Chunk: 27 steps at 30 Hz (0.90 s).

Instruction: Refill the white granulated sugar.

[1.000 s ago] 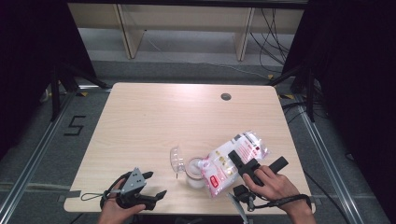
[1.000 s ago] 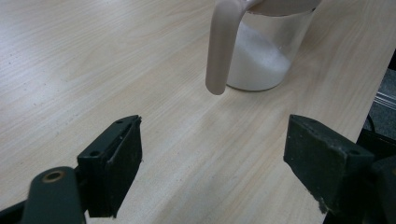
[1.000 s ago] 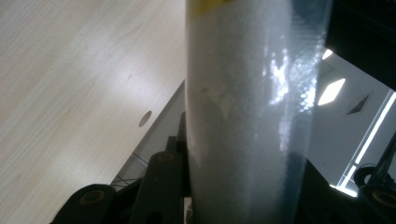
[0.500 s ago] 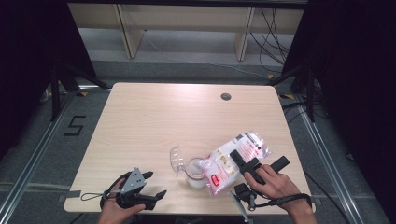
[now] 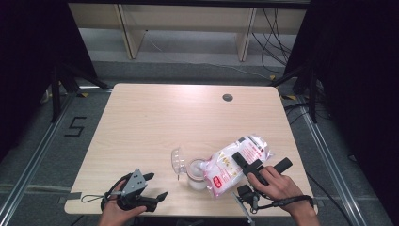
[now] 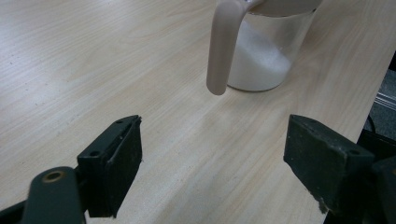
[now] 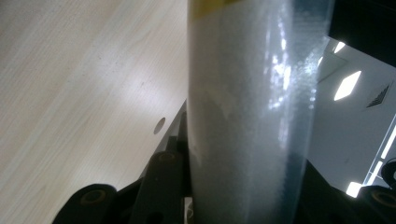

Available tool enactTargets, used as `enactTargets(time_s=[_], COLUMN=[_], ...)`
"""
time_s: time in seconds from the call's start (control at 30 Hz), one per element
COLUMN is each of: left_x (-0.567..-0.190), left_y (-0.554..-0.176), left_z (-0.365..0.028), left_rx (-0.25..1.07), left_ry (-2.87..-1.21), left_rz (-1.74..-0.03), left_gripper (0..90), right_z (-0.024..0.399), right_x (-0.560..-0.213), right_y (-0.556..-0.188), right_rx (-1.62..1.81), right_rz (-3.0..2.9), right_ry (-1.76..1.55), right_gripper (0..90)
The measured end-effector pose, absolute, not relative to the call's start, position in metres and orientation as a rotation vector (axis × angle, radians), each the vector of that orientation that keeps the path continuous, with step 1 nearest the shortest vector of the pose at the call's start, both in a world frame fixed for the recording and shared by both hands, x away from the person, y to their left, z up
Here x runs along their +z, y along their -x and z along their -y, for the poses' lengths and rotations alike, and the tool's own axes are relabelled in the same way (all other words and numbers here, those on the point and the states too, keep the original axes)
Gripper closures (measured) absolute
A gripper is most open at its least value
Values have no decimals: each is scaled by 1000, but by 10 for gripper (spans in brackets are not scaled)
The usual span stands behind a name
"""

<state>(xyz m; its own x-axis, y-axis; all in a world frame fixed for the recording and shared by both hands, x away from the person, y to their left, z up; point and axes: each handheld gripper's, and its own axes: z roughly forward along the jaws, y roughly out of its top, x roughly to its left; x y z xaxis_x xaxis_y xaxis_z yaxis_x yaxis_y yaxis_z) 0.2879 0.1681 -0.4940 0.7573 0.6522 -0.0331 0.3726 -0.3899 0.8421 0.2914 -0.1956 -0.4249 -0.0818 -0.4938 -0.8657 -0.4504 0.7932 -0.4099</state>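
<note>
Two grippers are working at the near edge of the table [image 5: 141, 122]. Left gripper [image 5: 157, 197] is resting low at the near left corner, jaws spread wide and gripping nothing, its own view looking across bare wood toward the jar. Right gripper [image 5: 256, 165] is pinching a clear plastic bag [image 5: 237, 162] of white granules, jaws pressing on its sides; in the right gripper view the bag [image 7: 247, 116] is rising between the jaws as a filled, glossy column. Bag is lying tilted, printed label up, its lower end reaching over the mouth of a clear jar [image 5: 196, 174] that is standing upright just left of it, near the front edge. Jar [image 6: 261, 56] is already holding a sloped bed of white granules; its hinged lid [image 5: 177, 160] is standing open on the far left side. Step in hand, by appearance: pouring from bag into jar. Handling advice: keeping the bag's opening centred over the mouth, raising the rear end gradually, holding the squeeze even so the film is not slipping, and bringing the idle gripper in to steady the jar if it starts sliding.
</note>
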Motion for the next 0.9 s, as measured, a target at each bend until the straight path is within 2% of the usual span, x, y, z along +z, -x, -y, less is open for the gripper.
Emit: enactTargets(time_s=[0.9], left_x=[-495], left_y=[-288], left_z=[-167], left_rx=[368], left_ry=[-2007], left_rz=[-772], left_gripper=[190], right_z=[198], right_x=[-421], right_y=[-294], right_rx=[25], right_rz=[-1737], right_ry=[734], right_gripper=[741])
